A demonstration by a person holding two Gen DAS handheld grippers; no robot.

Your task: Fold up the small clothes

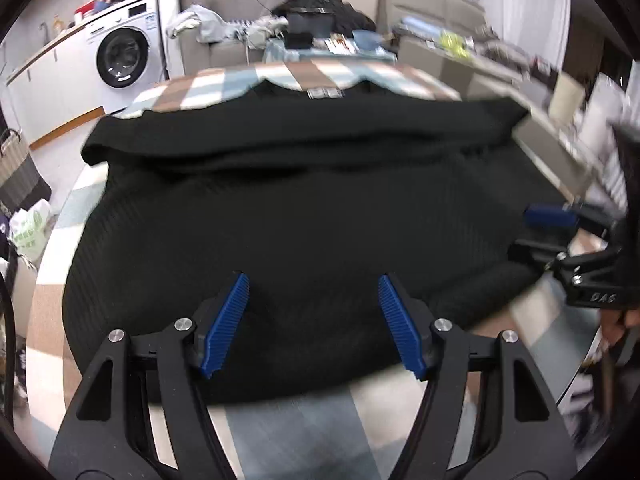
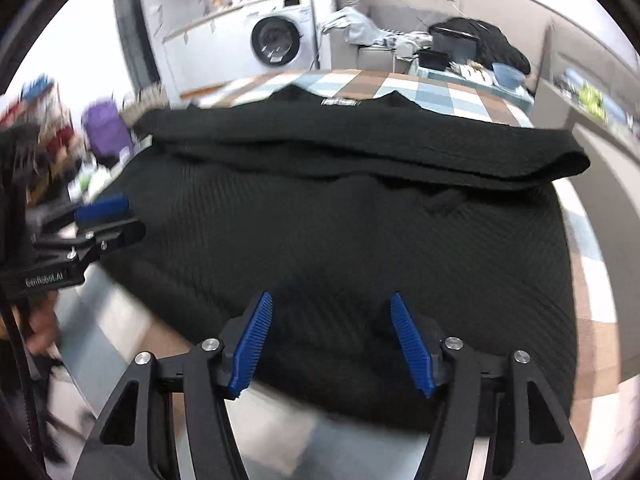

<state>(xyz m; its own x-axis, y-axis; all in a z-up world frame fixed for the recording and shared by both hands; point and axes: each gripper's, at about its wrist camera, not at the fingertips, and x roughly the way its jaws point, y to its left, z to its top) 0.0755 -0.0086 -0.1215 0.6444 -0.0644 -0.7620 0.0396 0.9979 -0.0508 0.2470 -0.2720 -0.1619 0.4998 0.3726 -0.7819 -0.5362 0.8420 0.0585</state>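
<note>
Left claw (image 1: 314, 322) was spread wide, blue ribbed pads (image 1: 226, 322) well apart, nothing between them; it hung over the near hem area of the black garment (image 1: 288, 216), contact with the cloth unclear. Right claw (image 2: 332, 342) was likewise wide open and empty, pads (image 2: 412, 344) apart, over the near edge of the same black garment (image 2: 360, 232). The garment lay spread flat on the checked surface (image 1: 248, 80), brown, white and pale blue squares, with the far part folded over into a thick band across its width; neckline and a small grey label (image 1: 325, 93) sat at the far edge, label text too small to read. In the left wrist view the right claw (image 1: 550, 226) showed at the right border, side-on and blurred, at the garment's side edge; the body carried letters that read roughly "DAS", partly cut off. In the right wrist view the left claw (image 2: 108, 216) showed at the left border with "GenRobot.AI" printed on its body, and a hand (image 2: 40, 324) below it was smeared by motion blur. Both frames were blurred toward the edges. Background: a washing machine (image 1: 120, 58), a grey sofa (image 1: 224, 20) piled with clothes, clutter not identifiable.
</note>
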